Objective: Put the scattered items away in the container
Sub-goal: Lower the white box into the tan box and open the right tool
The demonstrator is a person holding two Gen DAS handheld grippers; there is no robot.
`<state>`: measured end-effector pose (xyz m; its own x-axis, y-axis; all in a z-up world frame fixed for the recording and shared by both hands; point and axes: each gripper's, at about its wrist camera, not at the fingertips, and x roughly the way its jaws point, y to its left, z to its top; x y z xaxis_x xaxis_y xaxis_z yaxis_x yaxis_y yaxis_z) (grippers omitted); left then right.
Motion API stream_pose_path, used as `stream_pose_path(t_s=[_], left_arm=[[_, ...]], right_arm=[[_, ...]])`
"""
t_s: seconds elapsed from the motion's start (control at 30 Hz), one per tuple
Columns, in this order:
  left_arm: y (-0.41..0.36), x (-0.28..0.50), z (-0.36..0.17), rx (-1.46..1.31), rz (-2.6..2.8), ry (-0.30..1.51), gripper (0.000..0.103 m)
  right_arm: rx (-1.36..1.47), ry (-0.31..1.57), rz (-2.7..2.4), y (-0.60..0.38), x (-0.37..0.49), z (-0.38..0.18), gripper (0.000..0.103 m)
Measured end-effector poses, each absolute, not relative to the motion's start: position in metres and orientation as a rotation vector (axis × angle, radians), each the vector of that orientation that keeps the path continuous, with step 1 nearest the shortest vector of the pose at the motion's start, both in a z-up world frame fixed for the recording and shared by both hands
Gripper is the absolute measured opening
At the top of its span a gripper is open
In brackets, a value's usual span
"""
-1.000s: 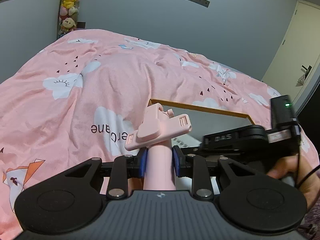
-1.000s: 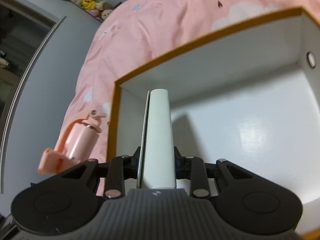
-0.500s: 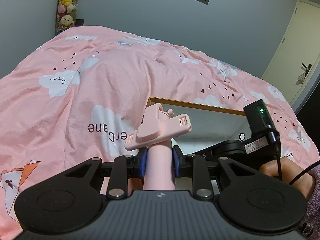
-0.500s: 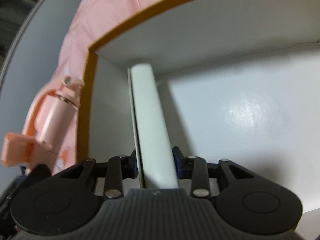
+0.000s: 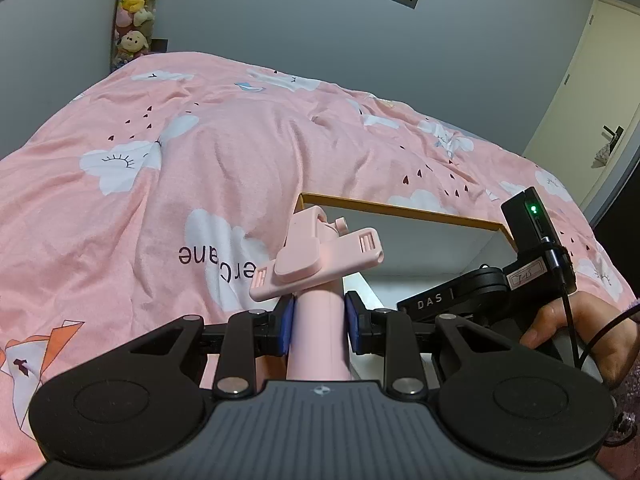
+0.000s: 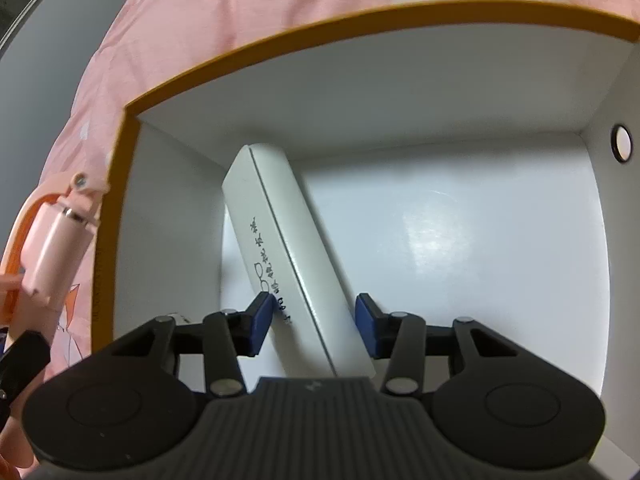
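My left gripper (image 5: 318, 320) is shut on a pink phone-holder stick (image 5: 316, 260), held above the bed just left of the container. The container (image 5: 400, 210) is a white box with an orange rim (image 6: 280, 42). Inside it, a long white carton with handwriting (image 6: 280, 240) leans tilted into the left corner. It sits between the opening jaws of my right gripper (image 6: 314, 316); the right pad stands clear of it and the left pad is at its edge. The pink stick (image 6: 56, 248) shows outside the container's left wall.
A pink duvet with cloud prints (image 5: 200, 160) covers the bed around the container. A person's hand (image 5: 560, 328) holds the right gripper's body at the container's near side. Plush toys (image 5: 134, 4) hang in the far corner; a door (image 5: 600, 80) stands at the right.
The right gripper sank into the container and its jaws spread. The white carton slipped from upright between the pads to leaning on the container floor. The left gripper stayed put.
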<state>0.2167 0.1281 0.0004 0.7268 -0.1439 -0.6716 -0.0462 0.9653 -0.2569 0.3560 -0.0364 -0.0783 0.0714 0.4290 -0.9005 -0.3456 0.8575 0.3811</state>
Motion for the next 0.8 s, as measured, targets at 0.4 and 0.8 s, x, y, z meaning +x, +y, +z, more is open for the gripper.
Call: stream_pose_path(t_s=[0.4, 0.8], left_arm=[[0.126, 0.221, -0.001, -0.265, -0.059, 0.764, 0.031], [0.124, 0.224, 0.003, -0.253, -0.052, 0.761, 0.031]], right_arm=[[0.15, 1.474, 0.58, -0.049, 0.363, -0.09, 0.038], [0.121, 1.439, 0.659, -0.026, 0.346, -0.086, 0.029]])
